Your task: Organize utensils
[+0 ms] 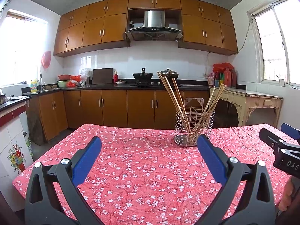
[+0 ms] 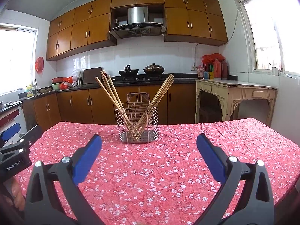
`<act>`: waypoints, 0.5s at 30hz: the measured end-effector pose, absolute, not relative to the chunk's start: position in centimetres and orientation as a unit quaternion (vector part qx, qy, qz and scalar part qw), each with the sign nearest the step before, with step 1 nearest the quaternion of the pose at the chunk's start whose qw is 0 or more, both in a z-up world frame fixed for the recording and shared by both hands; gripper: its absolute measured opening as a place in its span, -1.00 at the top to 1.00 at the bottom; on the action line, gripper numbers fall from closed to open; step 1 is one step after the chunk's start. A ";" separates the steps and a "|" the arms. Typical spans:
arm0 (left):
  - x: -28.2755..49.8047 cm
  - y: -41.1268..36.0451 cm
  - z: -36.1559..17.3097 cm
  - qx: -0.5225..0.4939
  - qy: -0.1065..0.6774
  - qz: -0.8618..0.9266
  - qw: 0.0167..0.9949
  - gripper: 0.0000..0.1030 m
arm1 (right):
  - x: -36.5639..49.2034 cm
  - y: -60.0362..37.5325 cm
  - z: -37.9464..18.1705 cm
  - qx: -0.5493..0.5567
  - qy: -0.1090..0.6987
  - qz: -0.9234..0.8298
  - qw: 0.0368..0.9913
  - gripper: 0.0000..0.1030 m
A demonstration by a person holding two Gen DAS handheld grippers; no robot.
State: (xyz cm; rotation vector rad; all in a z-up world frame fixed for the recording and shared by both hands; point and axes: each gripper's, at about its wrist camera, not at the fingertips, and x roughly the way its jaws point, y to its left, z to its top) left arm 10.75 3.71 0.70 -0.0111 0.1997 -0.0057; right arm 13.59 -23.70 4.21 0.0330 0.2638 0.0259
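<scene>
Chopsticks (image 2: 120, 101) stand in two leaning bunches inside my wire holder (image 2: 137, 125), one fanning toward 11 o'clock, the other (image 2: 157, 99) toward 1 o'clock. The holder sits upright on the table (image 2: 168, 168), near its far edge, on the red flowered cloth. My right tool (image 2: 149, 146) hovers above the cloth with fingers spread wide, empty, the holder at 12 o'clock. My left tool (image 1: 149, 147) is likewise spread and empty, the holder (image 1: 194, 129) at 1 o'clock.
</scene>
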 end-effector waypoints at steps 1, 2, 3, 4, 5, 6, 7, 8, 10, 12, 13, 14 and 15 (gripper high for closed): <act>10.7 3.7 0.7 -0.006 0.100 -0.003 0.995 -0.96 | 13.6 -23.7 4.2 0.016 0.131 0.013 0.991 -0.92; 10.7 3.7 0.7 -0.005 0.100 -0.003 0.995 -0.96 | 13.6 -23.7 4.2 0.017 0.132 0.013 0.991 -0.92; 10.7 3.7 0.7 -0.005 0.100 -0.003 0.995 -0.96 | 13.6 -23.7 4.2 0.017 0.132 0.013 0.991 -0.92; 10.7 3.6 0.7 -0.005 0.100 -0.003 0.995 -0.96 | 13.6 -23.7 4.2 0.018 0.132 0.013 0.991 -0.92; 10.7 3.7 0.7 -0.006 0.100 -0.002 0.995 -0.96 | 13.5 -23.7 4.2 0.018 0.132 0.013 0.991 -0.92; 10.7 3.6 0.7 -0.006 0.100 -0.002 0.995 -0.96 | 13.6 -23.7 4.2 0.018 0.132 0.013 0.991 -0.92; 10.7 3.6 0.7 -0.006 0.100 -0.001 0.995 -0.96 | 13.6 -23.7 4.2 0.019 0.132 0.013 0.991 -0.92; 10.7 3.6 0.7 -0.006 0.100 -0.001 0.995 -0.96 | 13.6 -23.6 4.2 0.019 0.132 0.014 0.991 -0.92; 10.7 3.7 0.7 -0.005 0.100 -0.002 0.995 -0.96 | 13.5 -23.6 4.2 0.018 0.130 0.013 0.991 -0.92; 10.7 3.7 0.6 -0.006 0.100 -0.002 0.995 -0.96 | 13.5 -23.6 4.2 0.018 0.129 0.013 0.991 -0.92; 10.8 3.6 0.6 -0.006 0.101 -0.003 0.995 -0.96 | 13.6 -23.6 4.2 0.018 0.130 0.013 0.991 -0.92; 10.8 3.7 0.6 -0.006 0.101 -0.003 0.995 -0.96 | 13.6 -23.6 4.2 0.019 0.131 0.014 0.991 -0.92; 10.8 3.7 0.6 -0.006 0.101 -0.003 0.995 -0.96 | 13.5 -23.6 4.2 0.019 0.131 0.013 0.991 -0.92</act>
